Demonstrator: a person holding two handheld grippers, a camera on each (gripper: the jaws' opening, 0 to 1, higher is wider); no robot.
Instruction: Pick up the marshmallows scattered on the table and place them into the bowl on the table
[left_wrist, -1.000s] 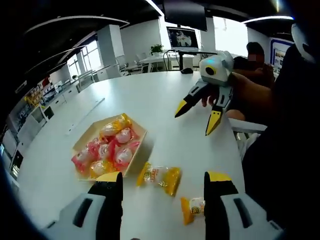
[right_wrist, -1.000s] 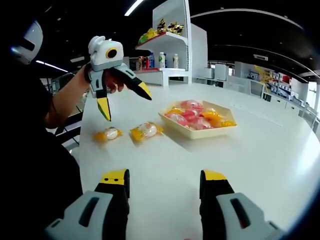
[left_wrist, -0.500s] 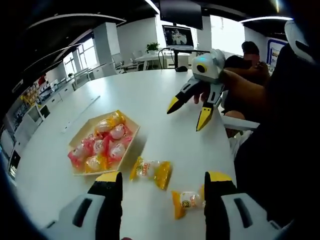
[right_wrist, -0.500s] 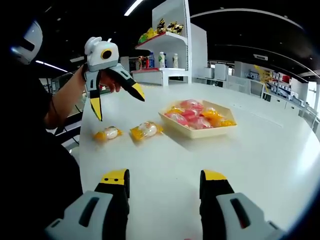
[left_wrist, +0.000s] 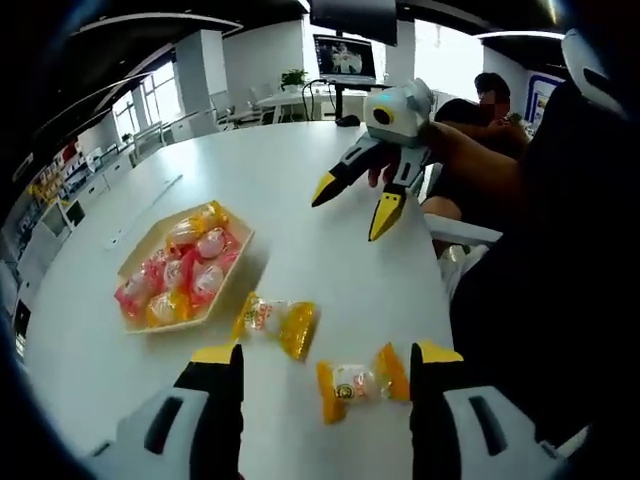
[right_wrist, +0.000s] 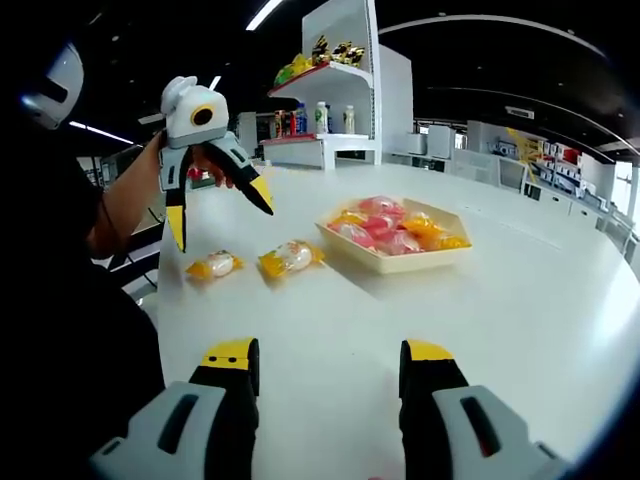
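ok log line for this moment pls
left tool open, above loose marshmallows | right tool open, empty | bowl part full | two left on table

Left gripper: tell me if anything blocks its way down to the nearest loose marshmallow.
Nothing visible does. The left gripper is open above bare table, and the nearest marshmallow lies between its jaws' line of approach, apart from the second one.

Glossy white table (left_wrist: 300, 200), crinkly shiny plastic marshmallow wrappers (left_wrist: 275, 322)
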